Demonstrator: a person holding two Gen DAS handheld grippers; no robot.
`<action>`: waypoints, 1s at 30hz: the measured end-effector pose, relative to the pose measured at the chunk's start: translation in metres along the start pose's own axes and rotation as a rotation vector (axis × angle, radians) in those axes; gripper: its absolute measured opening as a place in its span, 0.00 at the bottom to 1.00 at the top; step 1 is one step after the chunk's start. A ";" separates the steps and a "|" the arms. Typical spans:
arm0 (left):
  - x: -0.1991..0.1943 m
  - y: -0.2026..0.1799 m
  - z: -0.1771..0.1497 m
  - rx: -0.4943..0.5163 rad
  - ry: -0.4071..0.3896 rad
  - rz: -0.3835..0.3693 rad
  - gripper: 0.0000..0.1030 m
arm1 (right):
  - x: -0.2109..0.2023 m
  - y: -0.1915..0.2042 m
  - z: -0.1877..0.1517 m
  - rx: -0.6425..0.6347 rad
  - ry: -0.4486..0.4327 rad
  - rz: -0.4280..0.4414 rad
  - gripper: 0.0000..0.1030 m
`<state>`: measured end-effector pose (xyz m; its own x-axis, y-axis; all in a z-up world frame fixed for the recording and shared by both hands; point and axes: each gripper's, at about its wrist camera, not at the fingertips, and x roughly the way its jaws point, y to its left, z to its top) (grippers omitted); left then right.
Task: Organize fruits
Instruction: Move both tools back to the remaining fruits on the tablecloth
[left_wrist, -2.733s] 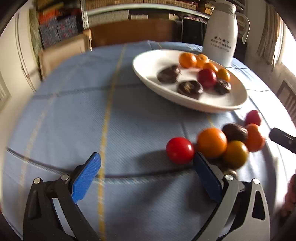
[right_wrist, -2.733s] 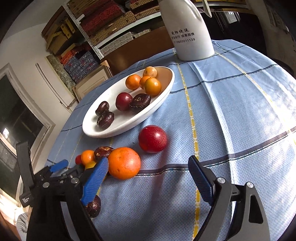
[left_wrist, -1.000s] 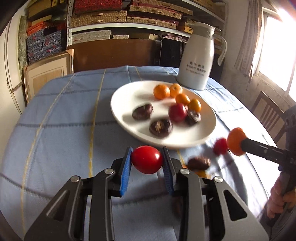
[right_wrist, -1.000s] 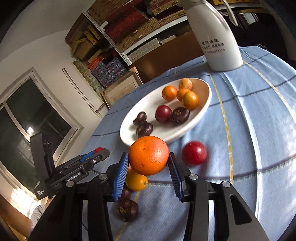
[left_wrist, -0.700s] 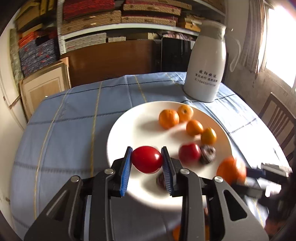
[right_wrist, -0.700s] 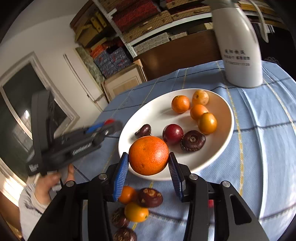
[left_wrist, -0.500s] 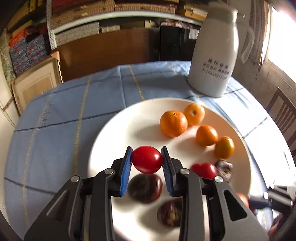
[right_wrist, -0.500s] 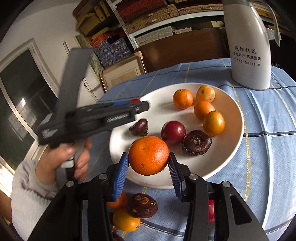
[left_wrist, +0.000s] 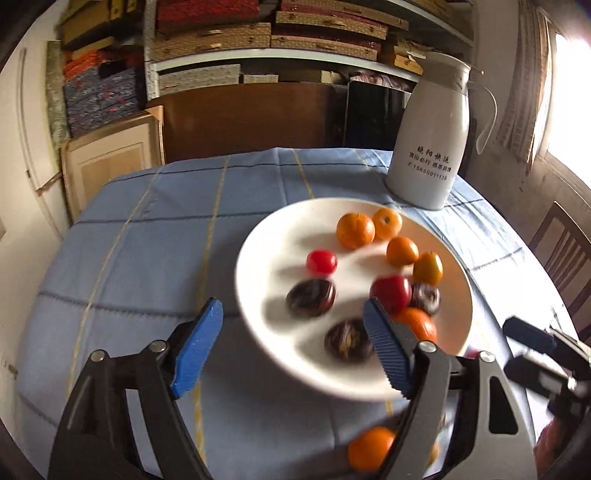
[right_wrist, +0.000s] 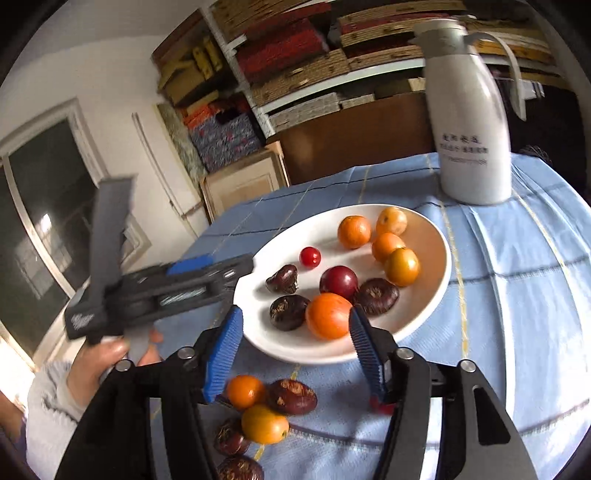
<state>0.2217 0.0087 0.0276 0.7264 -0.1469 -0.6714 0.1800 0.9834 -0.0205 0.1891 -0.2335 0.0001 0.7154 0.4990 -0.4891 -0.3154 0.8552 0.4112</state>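
Both claws opening over the wide white ceramic plate (right_wrist: 436, 291). Left claw (left_wrist: 291, 349): nothing between its pads; small red tomato (left_wrist: 321, 262) lies on the plate. Right claw (right_wrist: 295, 345): pads clear of the large orange (right_wrist: 328, 315), resting on the plate's near side.

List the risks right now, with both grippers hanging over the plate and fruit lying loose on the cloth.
1. The big orange lies between the opening jaws of the right gripper, close to the near rim of the white plate; it may roll off.
2. The small red tomato sits alone on the sloping plate and may roll.
3. The left gripper, also opening, hangs low over the dark fruits; it could knock them.
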 end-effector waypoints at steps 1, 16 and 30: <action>-0.008 0.001 -0.013 -0.007 0.000 0.002 0.75 | -0.004 -0.003 -0.005 0.020 -0.001 -0.003 0.62; -0.019 -0.003 -0.089 -0.050 0.040 -0.020 0.83 | -0.017 -0.063 -0.050 0.212 0.056 -0.152 0.76; -0.001 -0.021 -0.084 0.044 0.079 0.010 0.93 | -0.009 -0.062 -0.051 0.214 0.095 -0.137 0.76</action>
<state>0.1616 -0.0026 -0.0330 0.6740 -0.1271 -0.7277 0.2037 0.9789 0.0177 0.1703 -0.2842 -0.0604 0.6773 0.4002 -0.6174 -0.0737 0.8718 0.4843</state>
